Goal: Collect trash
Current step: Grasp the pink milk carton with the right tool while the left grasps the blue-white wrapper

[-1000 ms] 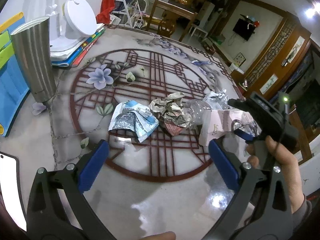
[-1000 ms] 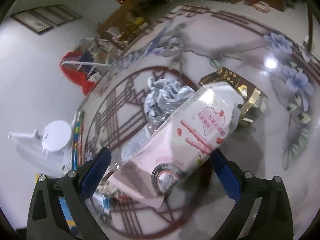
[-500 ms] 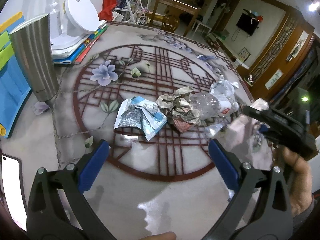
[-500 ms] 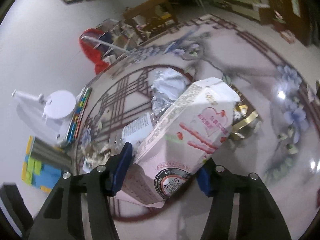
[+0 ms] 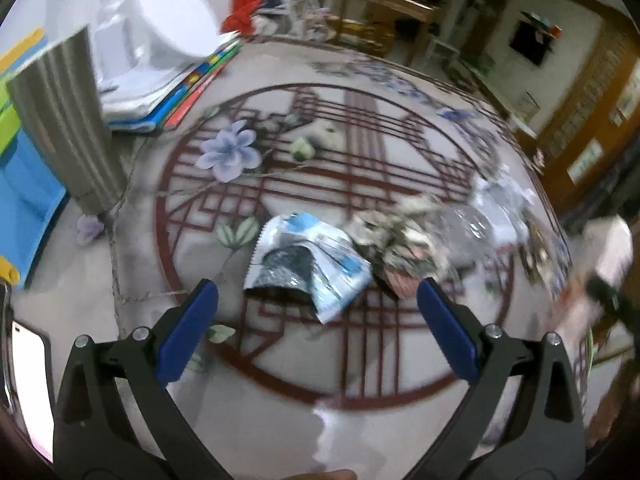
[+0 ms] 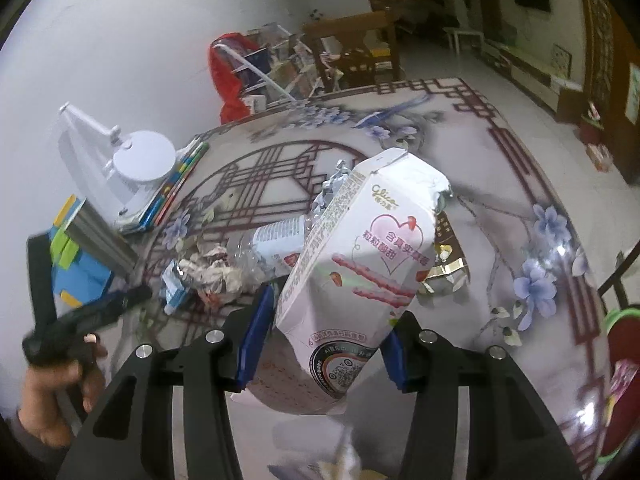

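A torn pink snack box [image 6: 360, 280] tilts above crumpled paper [image 5: 404, 240], a blue-white wrapper [image 5: 308, 268] (flattened).

Both of my feeds are lit by indoor ceiling light, moderate and slightly cool. The glossy worktop [image 5: 280, 364] throws it back as white glare near the bottom centre of the left wrist view, and more softly along the worktop's right side in the right wrist view. My left feed is smeared by motion: the crumpled trash pile [image 5: 404, 236] and everything toward the right edge are streaked, while the left hand-held gripper [image 5: 318, 298] stays crisp. My right feed is sharper; print on the pink snack box [image 6: 360, 264] reads clearly. Fisheye bending curves the room, and the corners fall to black.
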The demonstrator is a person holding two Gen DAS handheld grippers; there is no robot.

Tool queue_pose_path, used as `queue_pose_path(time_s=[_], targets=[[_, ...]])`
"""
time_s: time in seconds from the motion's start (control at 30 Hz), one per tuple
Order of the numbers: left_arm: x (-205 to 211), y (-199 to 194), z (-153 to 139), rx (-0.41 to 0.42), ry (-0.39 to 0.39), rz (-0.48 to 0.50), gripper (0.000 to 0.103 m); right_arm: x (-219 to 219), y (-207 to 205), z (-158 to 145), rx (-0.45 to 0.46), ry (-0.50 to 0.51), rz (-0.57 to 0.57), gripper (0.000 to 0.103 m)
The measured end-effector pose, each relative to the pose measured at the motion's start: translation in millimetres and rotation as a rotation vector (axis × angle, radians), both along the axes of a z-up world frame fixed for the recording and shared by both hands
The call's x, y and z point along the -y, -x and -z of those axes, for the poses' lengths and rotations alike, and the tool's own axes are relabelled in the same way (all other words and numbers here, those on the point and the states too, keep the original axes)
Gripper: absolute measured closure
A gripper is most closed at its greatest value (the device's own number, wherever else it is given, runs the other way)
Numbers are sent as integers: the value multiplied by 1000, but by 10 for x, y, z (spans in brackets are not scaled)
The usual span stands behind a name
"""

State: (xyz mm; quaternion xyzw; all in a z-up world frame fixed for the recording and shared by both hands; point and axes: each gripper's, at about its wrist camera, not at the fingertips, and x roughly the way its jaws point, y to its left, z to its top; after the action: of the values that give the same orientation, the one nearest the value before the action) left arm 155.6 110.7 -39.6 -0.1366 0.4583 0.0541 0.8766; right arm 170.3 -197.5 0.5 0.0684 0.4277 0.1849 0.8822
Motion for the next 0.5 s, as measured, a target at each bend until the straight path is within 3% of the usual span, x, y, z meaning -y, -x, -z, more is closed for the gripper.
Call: queue_pose_path(time_s=[0.23, 0.33, 0.43, 0.5], targets=[[-102, -236, 228, -71, 67, -97, 14, 73, 23, -44, 29, -3, -12, 55], [-93, -322, 357, -101, 82, -99, 27, 76, 10, -45, 31, -6, -19, 55], [-66, -339, 418, -100, 83, -85, 33, 71, 11, -63, 42, 1, -29, 55], [-49, -347, 433, -93, 84, -60, 51, 69, 5, -65, 43, -1, -36, 55]])
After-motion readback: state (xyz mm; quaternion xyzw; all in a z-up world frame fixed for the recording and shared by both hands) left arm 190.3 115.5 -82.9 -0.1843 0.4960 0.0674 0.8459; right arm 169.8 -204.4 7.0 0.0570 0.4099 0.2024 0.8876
